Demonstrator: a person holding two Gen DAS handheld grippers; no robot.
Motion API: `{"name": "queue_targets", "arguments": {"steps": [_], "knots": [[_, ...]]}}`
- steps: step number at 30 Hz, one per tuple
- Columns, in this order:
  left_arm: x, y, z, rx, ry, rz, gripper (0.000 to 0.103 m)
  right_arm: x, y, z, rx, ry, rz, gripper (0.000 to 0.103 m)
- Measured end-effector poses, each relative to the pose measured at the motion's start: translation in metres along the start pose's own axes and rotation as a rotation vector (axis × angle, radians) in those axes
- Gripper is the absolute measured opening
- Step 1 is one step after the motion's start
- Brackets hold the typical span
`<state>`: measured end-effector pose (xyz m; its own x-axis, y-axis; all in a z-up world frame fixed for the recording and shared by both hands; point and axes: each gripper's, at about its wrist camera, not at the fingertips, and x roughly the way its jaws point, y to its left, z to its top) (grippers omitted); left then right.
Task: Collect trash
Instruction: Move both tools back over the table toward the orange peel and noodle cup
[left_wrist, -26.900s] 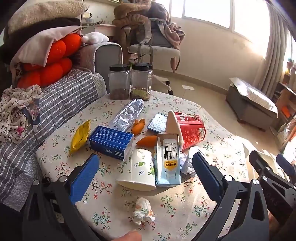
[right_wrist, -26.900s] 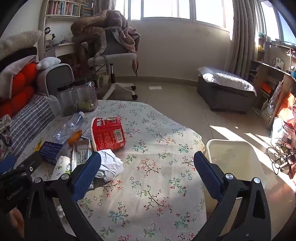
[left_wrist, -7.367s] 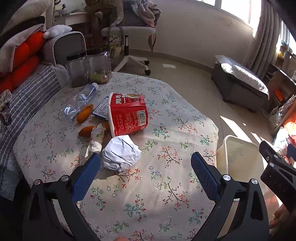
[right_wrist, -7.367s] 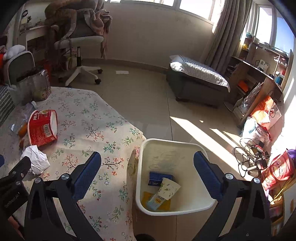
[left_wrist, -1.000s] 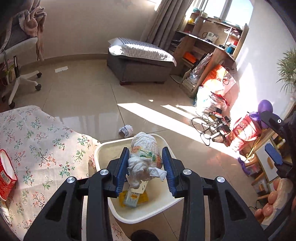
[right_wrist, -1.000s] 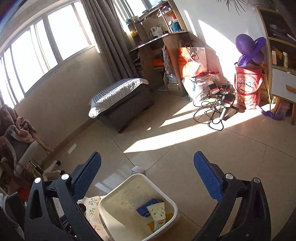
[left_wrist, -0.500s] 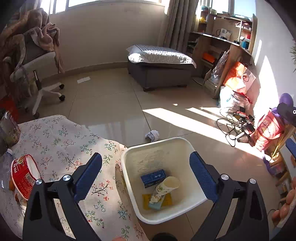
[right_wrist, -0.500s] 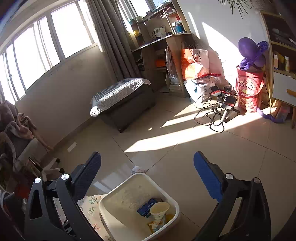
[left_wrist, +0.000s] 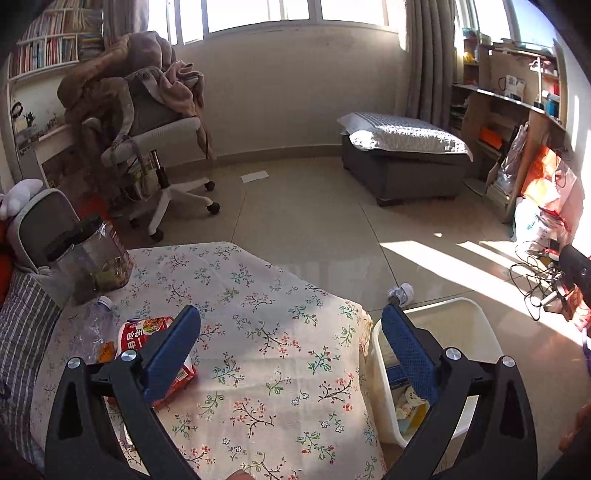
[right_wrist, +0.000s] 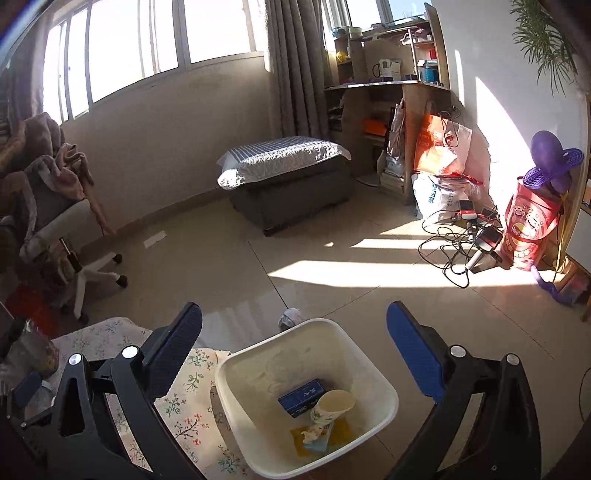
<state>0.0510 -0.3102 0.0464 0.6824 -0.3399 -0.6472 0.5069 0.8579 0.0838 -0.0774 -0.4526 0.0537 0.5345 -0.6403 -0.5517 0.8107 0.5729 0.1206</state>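
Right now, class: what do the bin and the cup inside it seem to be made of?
Bin: probably plastic; smooth cream walls, rounded moulded rim, slight sheen.
Cup: likely paper; matte, thin rolled lip, printed leafy pattern on its side.

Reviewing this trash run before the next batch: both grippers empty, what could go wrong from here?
1. The crumpled wad lies on the floor just outside the white bin; it may get left behind.
2. The red cup lies on its side by the clear bottle; it could roll when gripped.
3. The bin sits tight against the tablecloth edge; the left hand-held gripper, open, might snag the cloth.
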Motion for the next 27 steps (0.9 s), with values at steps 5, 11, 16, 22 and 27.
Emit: {"name": "queue_targets", "arguments": {"steps": [5,11,16,22,27], "knots": [[0.006,0.04,0.0,-0.043,0.02,0.034,0.096,0.004,0.044,-0.012,-0.097,0.027,0.03,0.096],[0.022,0.096,-0.004,-0.067,0.073,0.102,0.096,0.009,0.095,-0.028,-0.182,0.084,0.095,0.096],[0.048,0.154,-0.009,-0.093,0.156,0.184,0.096,0.011,0.142,-0.047,-0.281,0.124,0.146,0.096],[0.076,0.225,-0.024,-0.104,0.24,0.249,0.096,0.012,0.192,-0.072,-0.403,0.171,0.206,0.096],[0.107,0.27,-0.048,-0.134,0.392,0.151,0.096,0.016,0.217,-0.089,-0.48,0.209,0.223,0.096]]}}
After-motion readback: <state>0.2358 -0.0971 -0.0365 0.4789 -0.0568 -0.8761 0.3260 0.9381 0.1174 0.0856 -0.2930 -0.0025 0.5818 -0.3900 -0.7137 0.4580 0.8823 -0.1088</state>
